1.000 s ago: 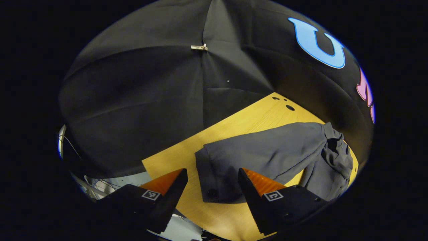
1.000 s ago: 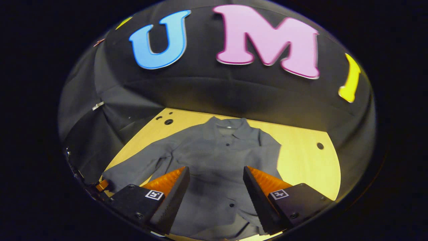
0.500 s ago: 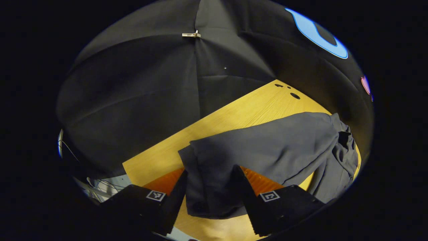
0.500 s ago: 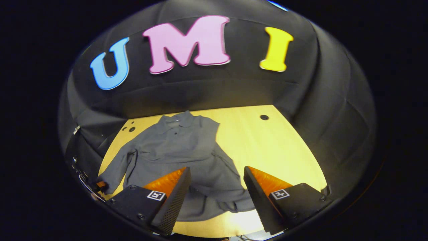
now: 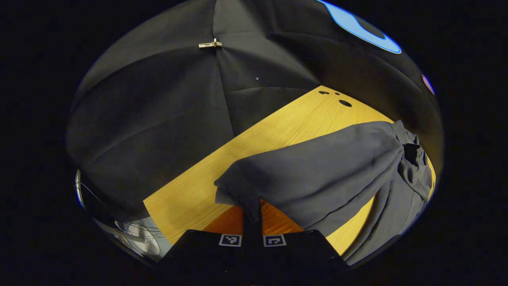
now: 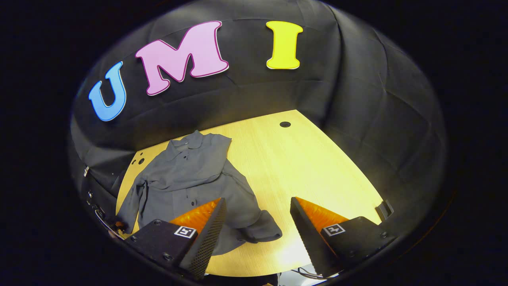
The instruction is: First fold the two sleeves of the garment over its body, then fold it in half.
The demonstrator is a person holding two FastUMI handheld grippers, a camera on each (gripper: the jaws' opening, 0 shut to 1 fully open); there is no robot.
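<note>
A grey button shirt (image 6: pixel 186 174) lies on the yellow wooden table (image 6: pixel 317 167), collar toward the far wall. In the right gripper view one sleeve lies folded across the body, with its cuff (image 6: pixel 264 231) near the table's front edge. My right gripper (image 6: pixel 257 199) hovers open over that cuff and the bare wood beside it, holding nothing. In the left gripper view my left gripper (image 5: pixel 253 207) is shut on the cuff end of the other sleeve (image 5: pixel 325 174). This sleeve rises off the table (image 5: pixel 278 127) and stretches right to the bunched shoulder (image 5: pixel 412 167).
Round holes mark the table's far corners (image 5: pixel 344 103) (image 6: pixel 285 124). A metal clip (image 5: pixel 210 45) pins the black wall cloth. Cables (image 5: pixel 135 234) hang past the table's left edge. A small black clamp (image 6: pixel 384 208) sits at the right edge.
My left gripper closed on the sleeve cuff and lifted it. My right gripper stayed open and swung right, so the shirt now sits to its left.
</note>
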